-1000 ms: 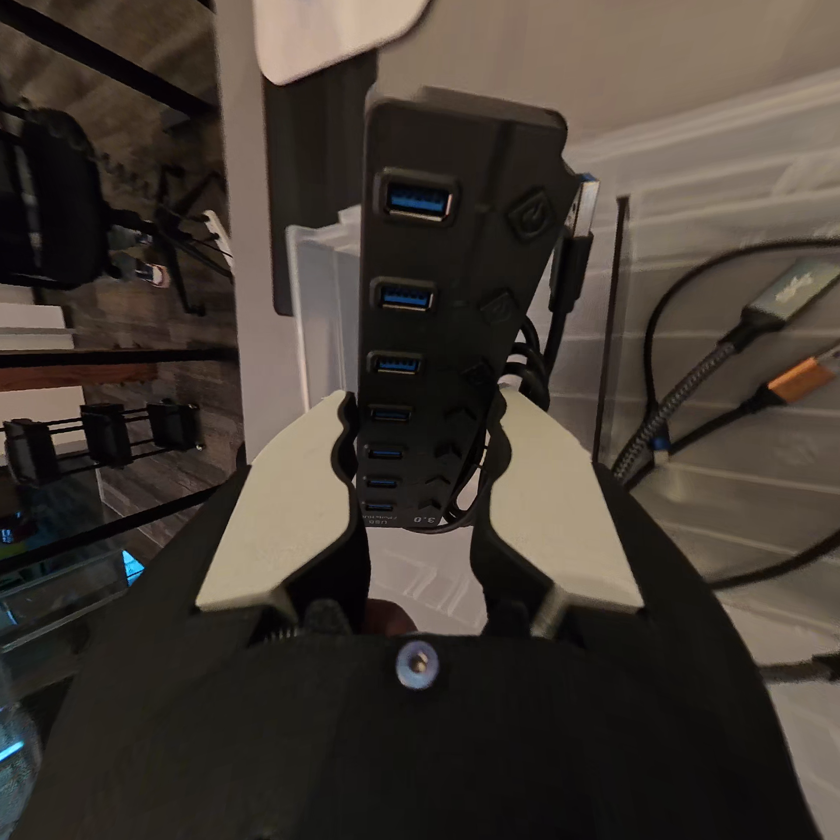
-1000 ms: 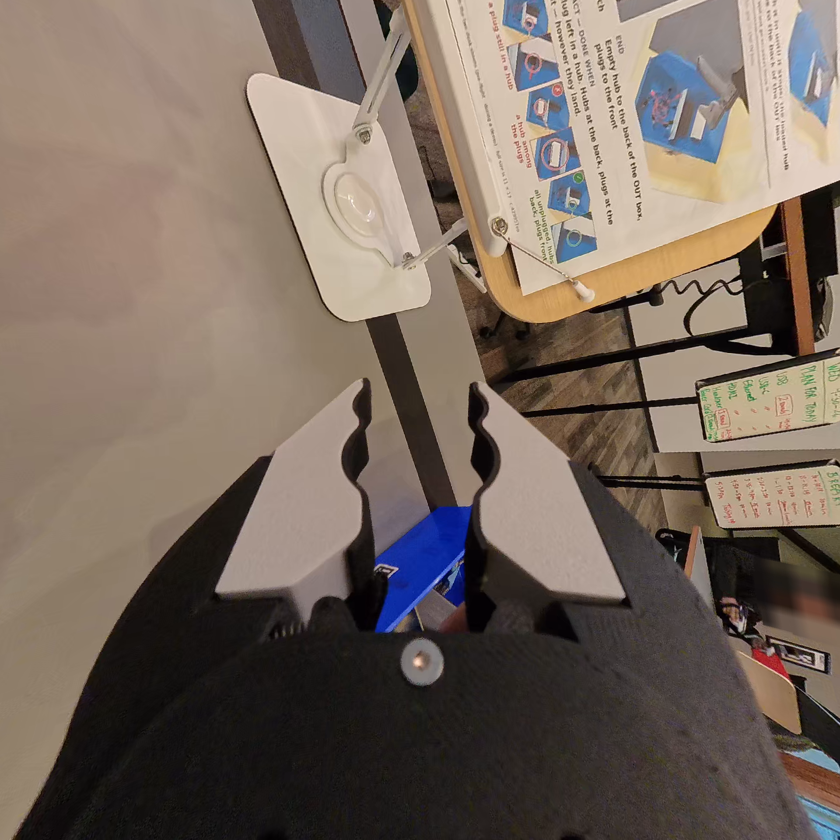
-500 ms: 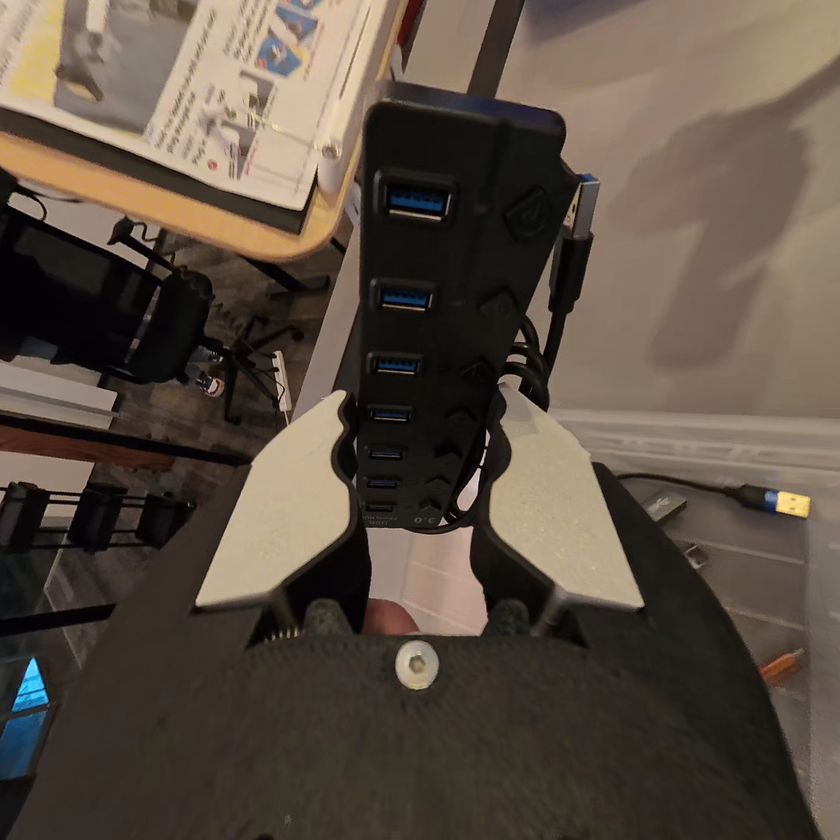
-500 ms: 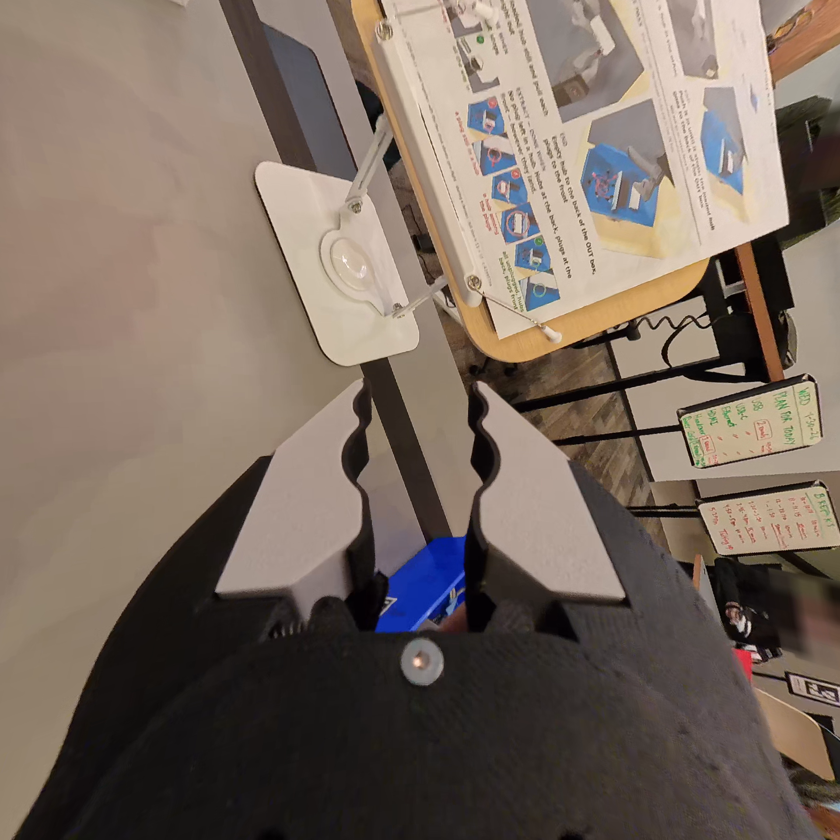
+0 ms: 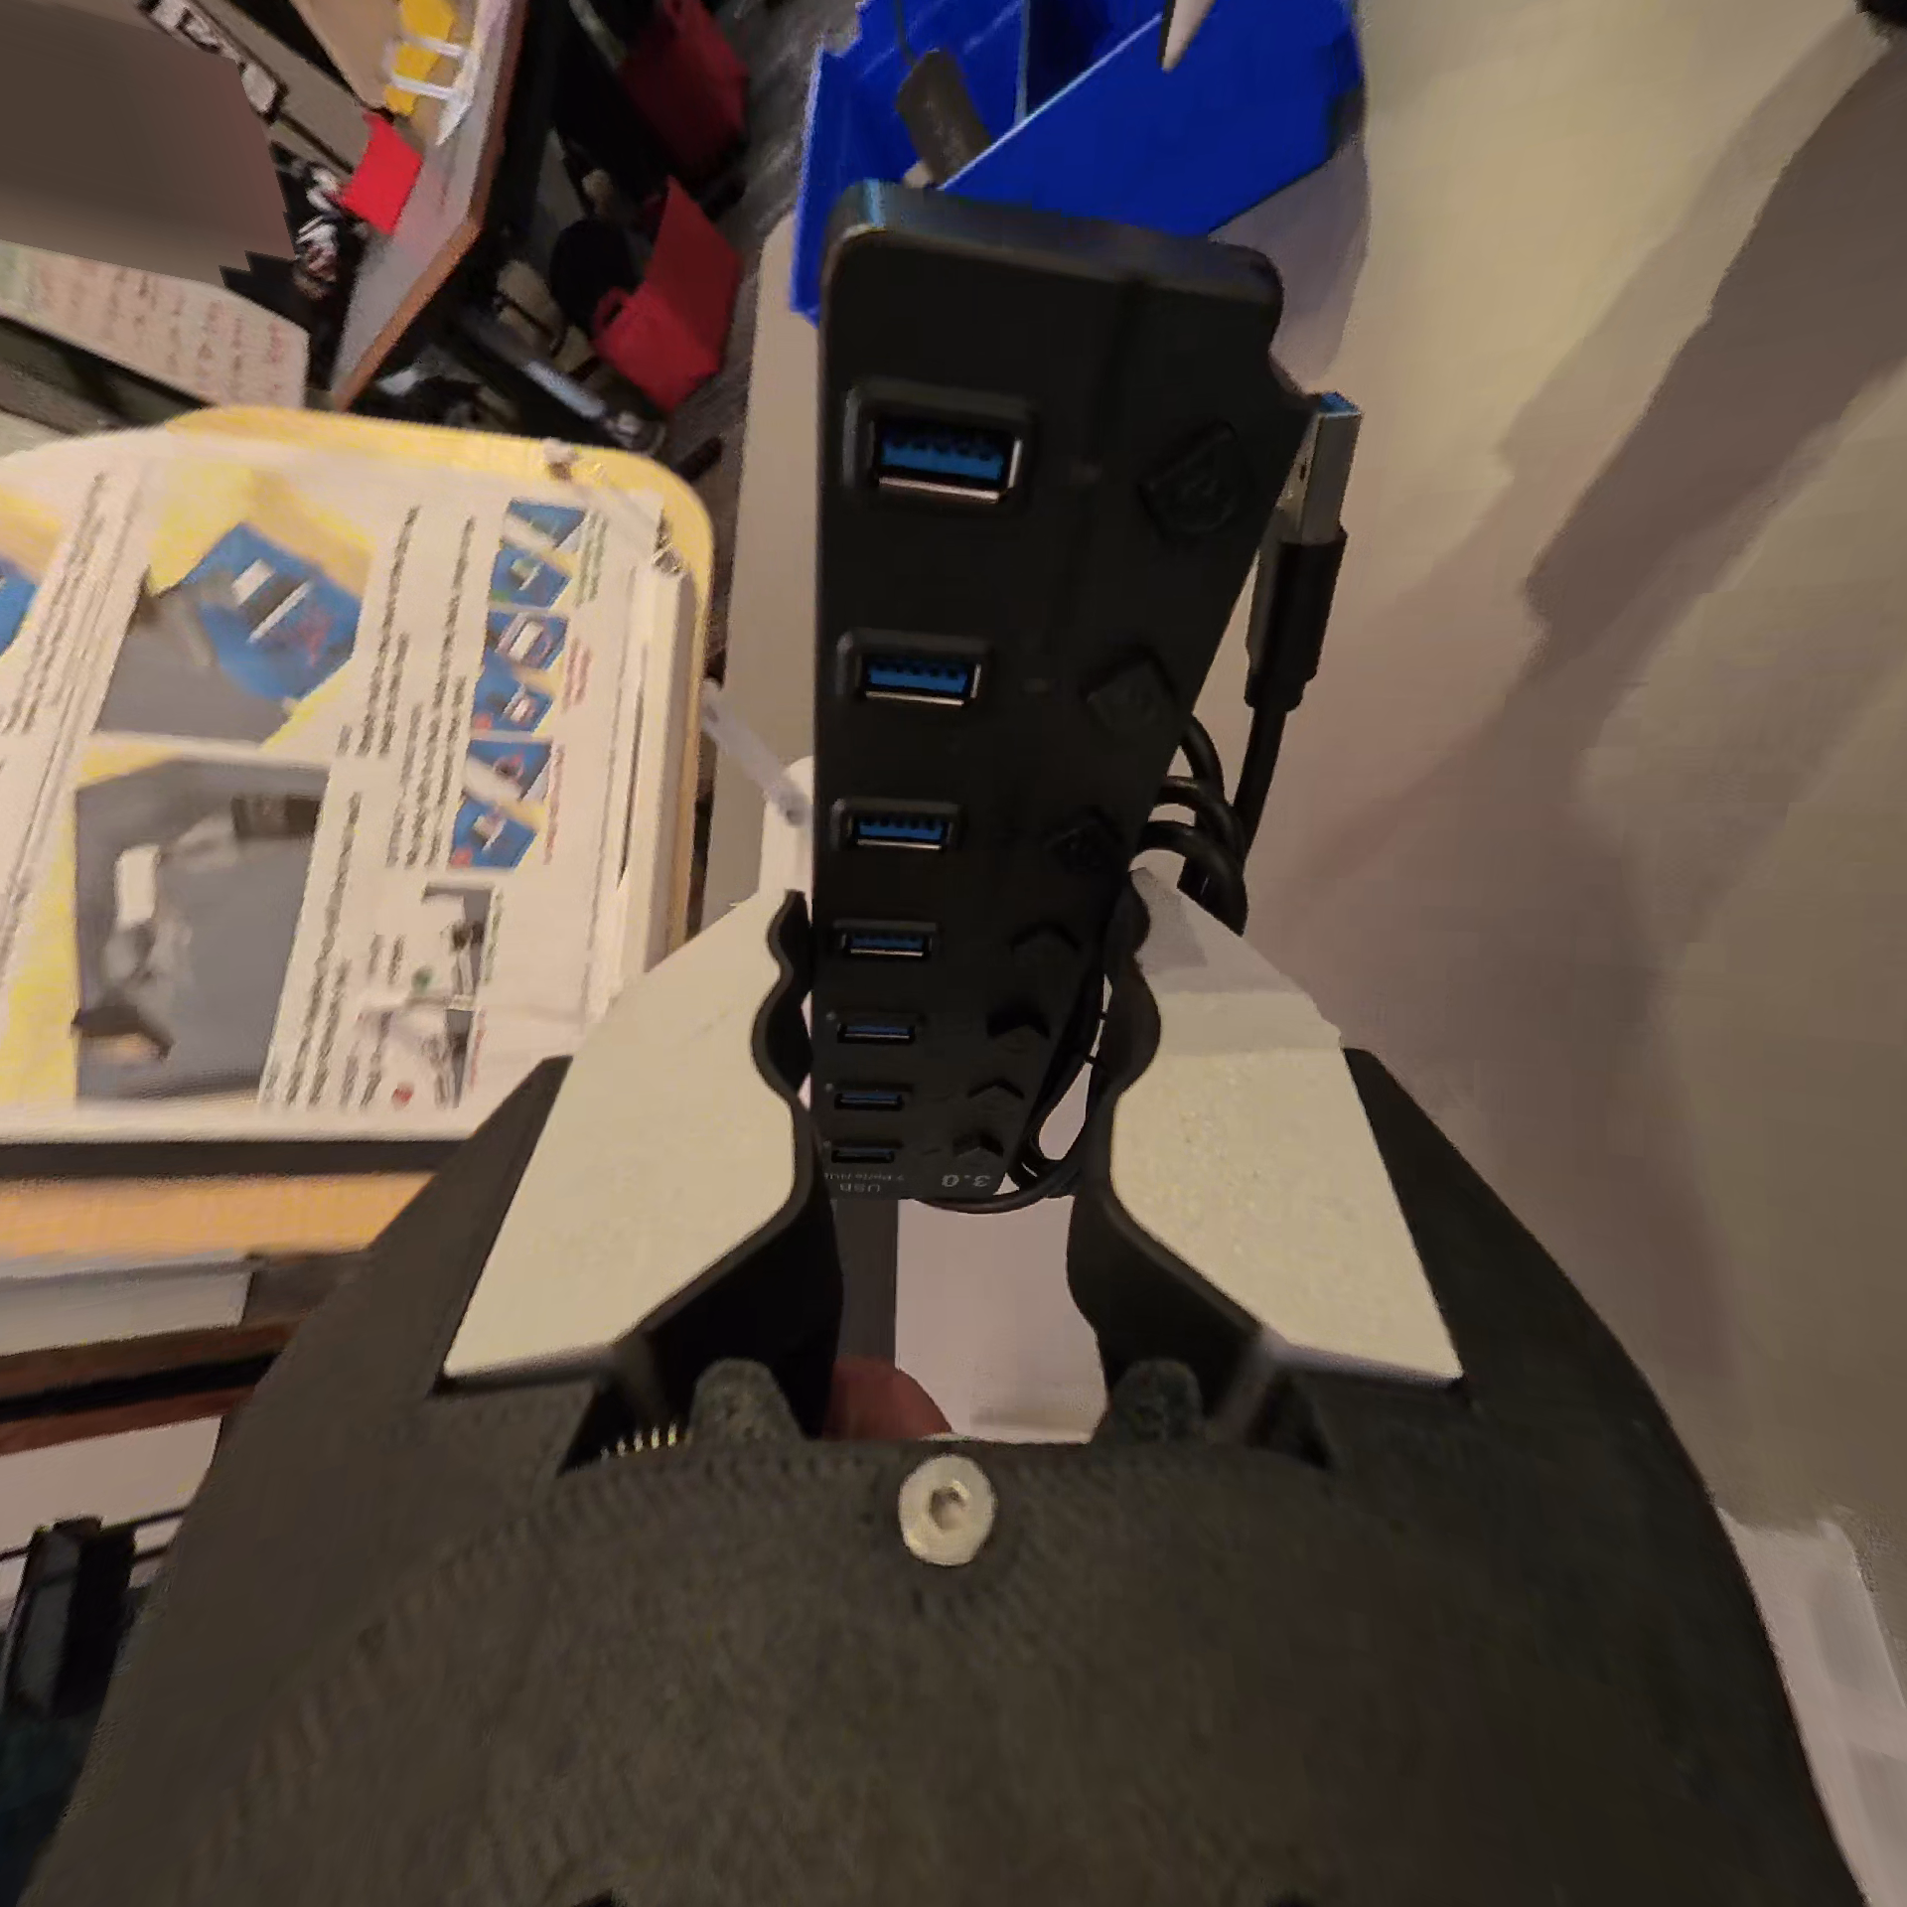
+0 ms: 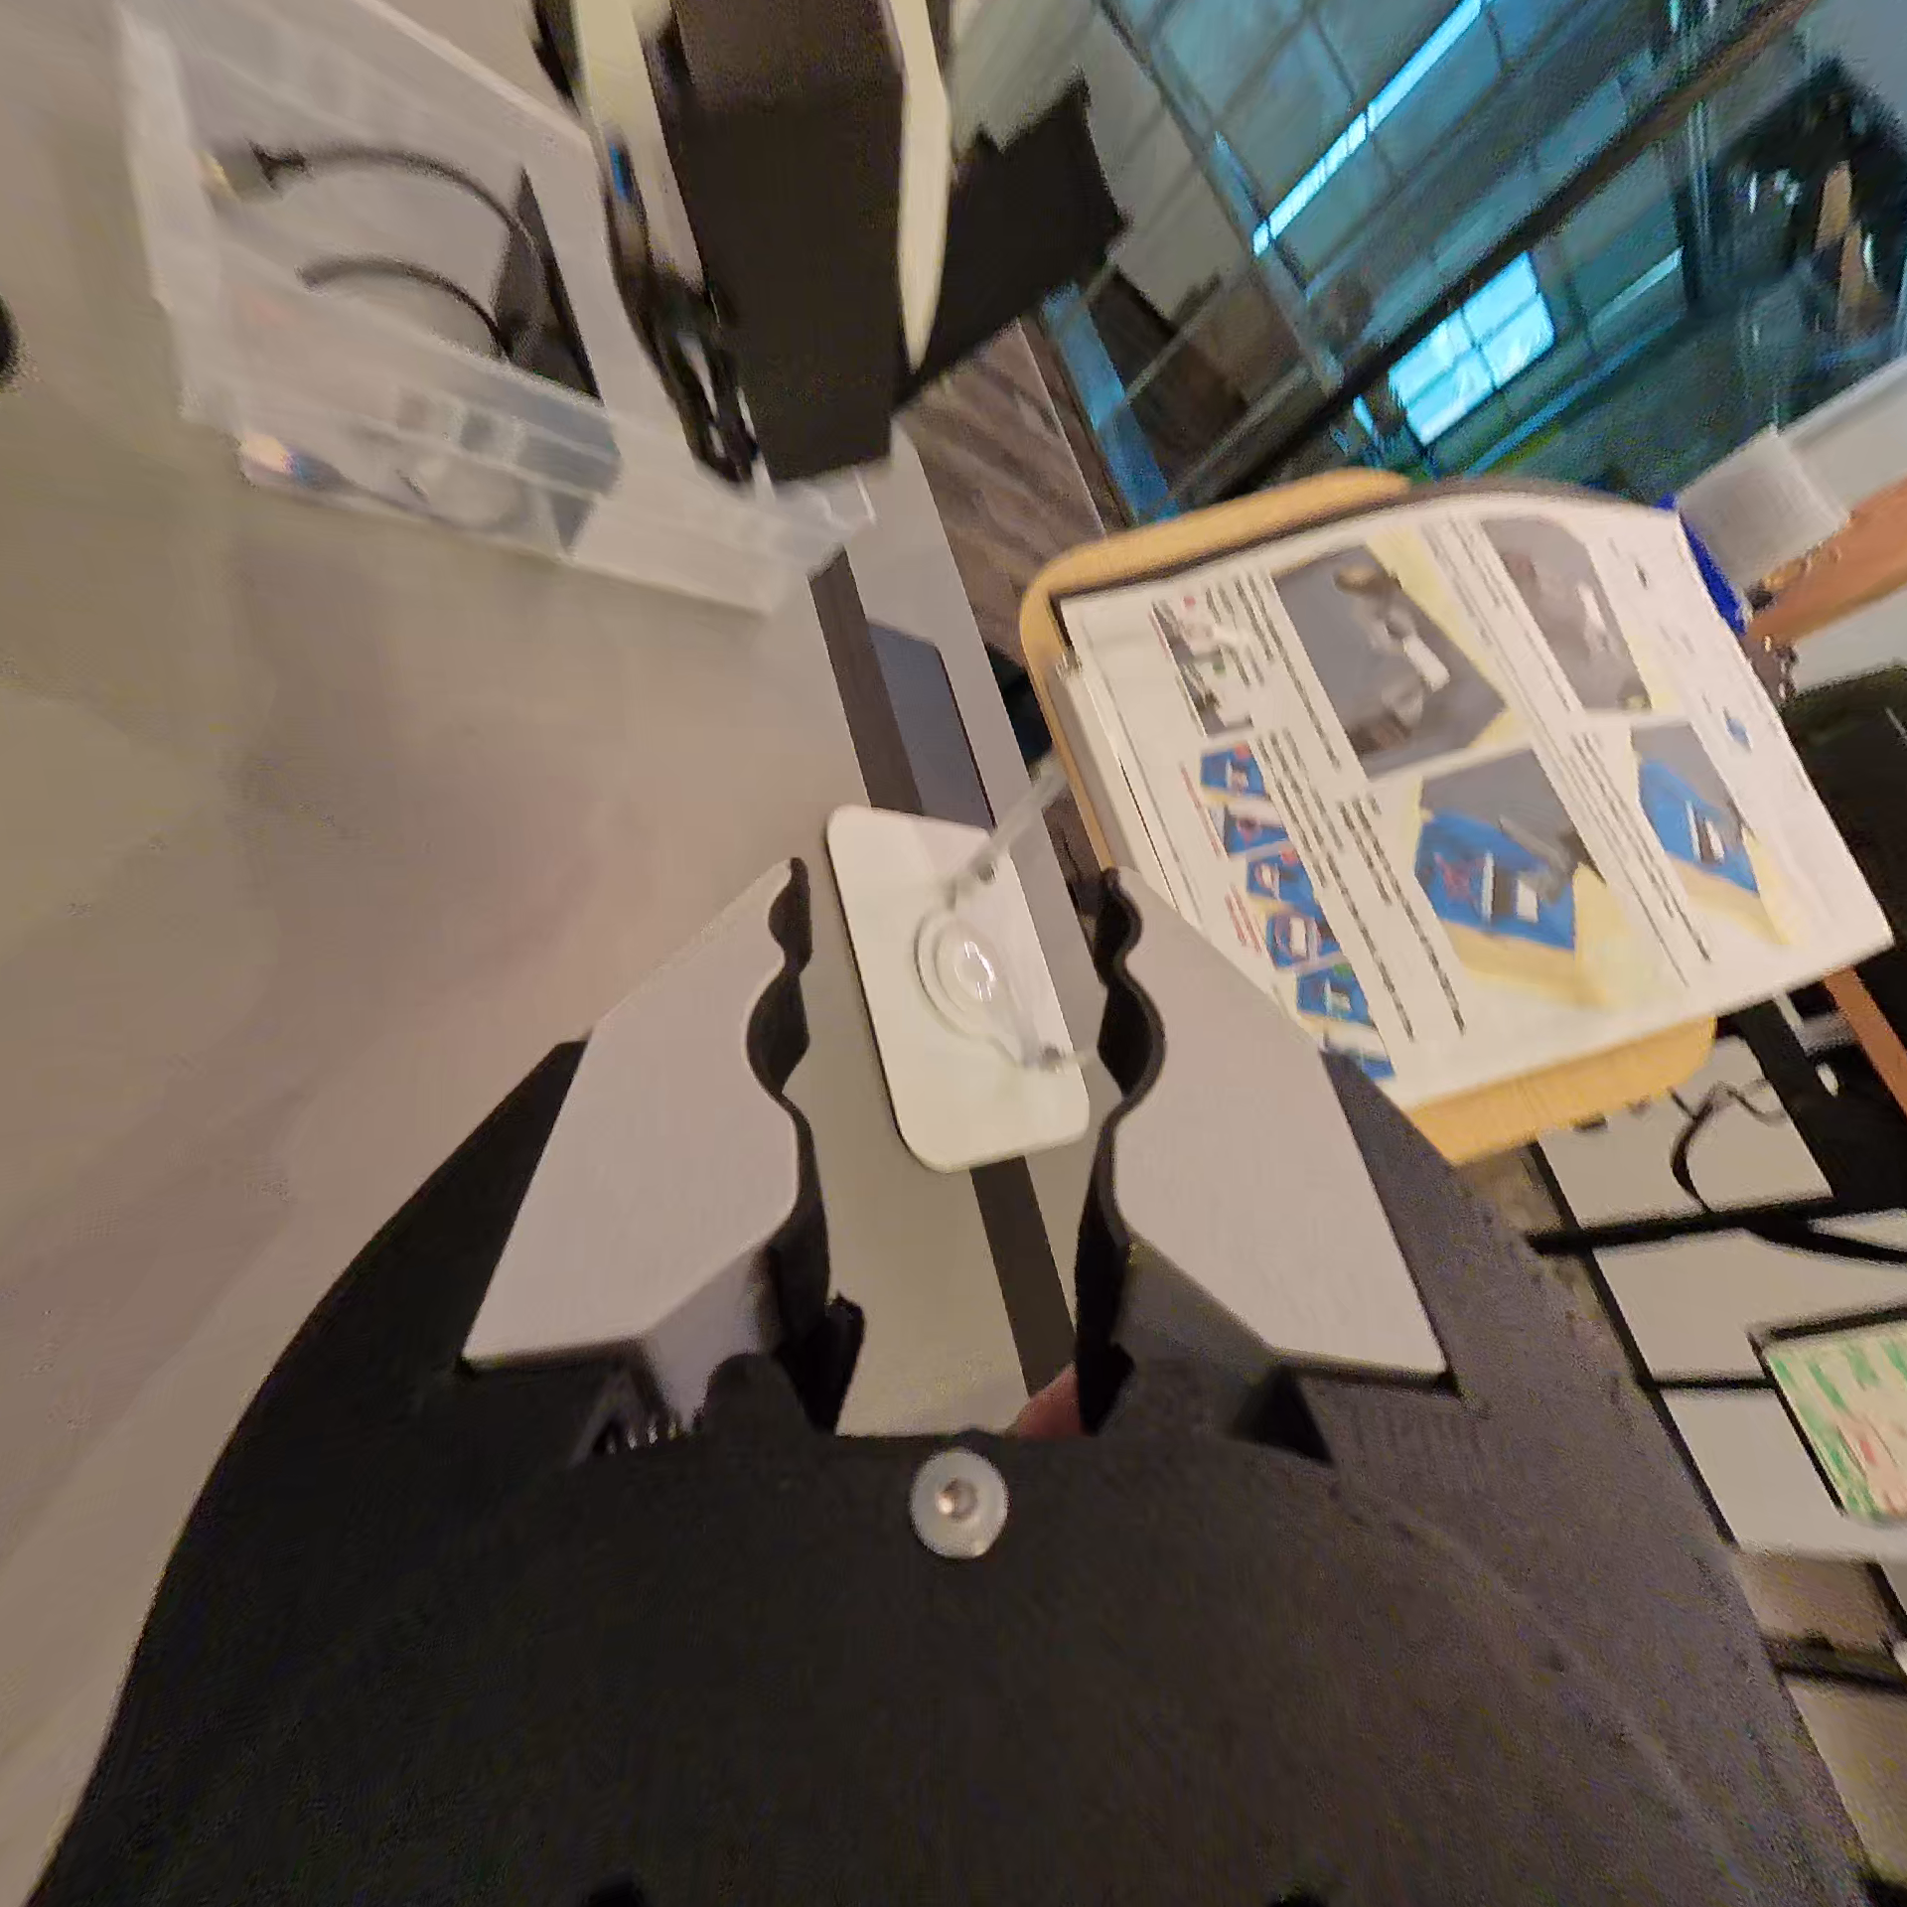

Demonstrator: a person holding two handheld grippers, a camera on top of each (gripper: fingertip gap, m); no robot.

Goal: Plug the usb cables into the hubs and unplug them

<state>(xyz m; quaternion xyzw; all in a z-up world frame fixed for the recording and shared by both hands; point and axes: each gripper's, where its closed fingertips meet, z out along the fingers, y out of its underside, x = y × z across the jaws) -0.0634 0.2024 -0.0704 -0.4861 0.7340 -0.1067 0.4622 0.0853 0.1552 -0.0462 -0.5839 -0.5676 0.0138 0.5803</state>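
Note:
My left gripper (image 5: 960,908) is shut on a long black USB hub (image 5: 1032,619), with both pads pressed on its lower sides. The hub stands up from the fingers, showing a row of several empty blue ports. Its own black cable (image 5: 1311,537) is coiled along its right side, with the plug free. My right gripper (image 6: 949,887) is open and empty above the grey table (image 6: 413,929). The right wrist view also shows the hub (image 6: 795,206) from behind, held at the top.
A blue bin (image 5: 1135,134) sits beyond the hub's top. A clear plastic bin (image 6: 413,413) holding cables stands on the table. A white stand base (image 6: 960,991) at the table edge carries a board with an instruction sheet (image 6: 1445,805), also seen in the left wrist view (image 5: 310,774). Spacing between my two grippers at the tips: around 15 cm.
My left gripper has swung from over the clear bin toward the blue bin, still gripping the hub. My right gripper's jaws have opened wider, and it has turned toward the clear bin.

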